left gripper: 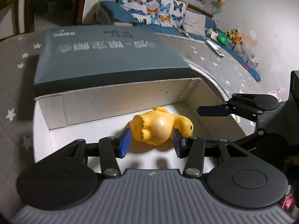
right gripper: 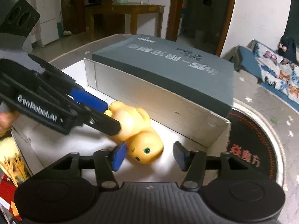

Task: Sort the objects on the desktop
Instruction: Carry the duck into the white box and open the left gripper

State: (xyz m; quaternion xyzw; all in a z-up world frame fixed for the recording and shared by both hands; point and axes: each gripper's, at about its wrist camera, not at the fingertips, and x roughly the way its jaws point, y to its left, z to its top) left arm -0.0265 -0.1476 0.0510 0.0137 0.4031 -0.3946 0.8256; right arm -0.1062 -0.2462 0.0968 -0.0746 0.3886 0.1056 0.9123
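Yellow rubber dinosaur toy [left gripper: 160, 127] lay on its side on the floor of the open white cardboard box [left gripper: 112, 100], clamped at the belly between the left gripper [left gripper: 151, 143] pads. Right gripper [right gripper: 147, 156] hung apart around the head, left pad possibly brushing it. Best eased open slowly, then withdrawn straight, clear of the grey lid [left gripper: 104, 59] beyond.

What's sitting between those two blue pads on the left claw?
The yellow toy, lying in the white box, clamped by the left gripper; the left wrist view shows it.
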